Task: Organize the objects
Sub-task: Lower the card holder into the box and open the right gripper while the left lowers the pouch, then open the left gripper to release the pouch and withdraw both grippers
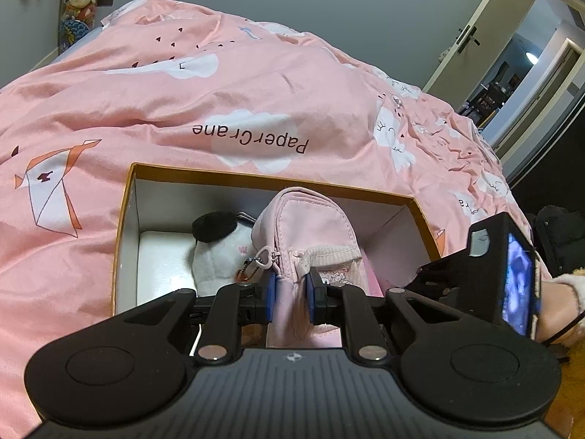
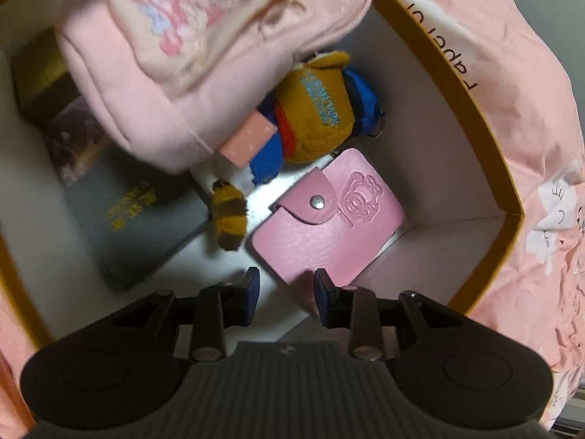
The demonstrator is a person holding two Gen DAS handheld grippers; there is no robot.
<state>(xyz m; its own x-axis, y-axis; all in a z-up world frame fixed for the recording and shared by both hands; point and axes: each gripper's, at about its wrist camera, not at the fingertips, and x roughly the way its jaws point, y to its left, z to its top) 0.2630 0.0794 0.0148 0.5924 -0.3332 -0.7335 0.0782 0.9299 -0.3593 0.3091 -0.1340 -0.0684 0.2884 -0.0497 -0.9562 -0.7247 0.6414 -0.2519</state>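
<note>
The left gripper [image 1: 291, 292] has its jaws clamped on a pink pouch [image 1: 310, 234] over the box [image 1: 124, 219]. The right gripper [image 2: 287, 292], jaws apart, hovers above a pink wallet [image 2: 329, 219]. A plush toy [image 2: 310, 109] lies beside it.

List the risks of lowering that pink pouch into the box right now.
1. The left gripper pinches only one end of the pink pouch, so the soft fabric could slip free.
2. The box already holds a plush toy, a pink card holder and a grey book; the pouch may land on them and sit proud.
3. The open right gripper hovers inside, risking a collision.
</note>
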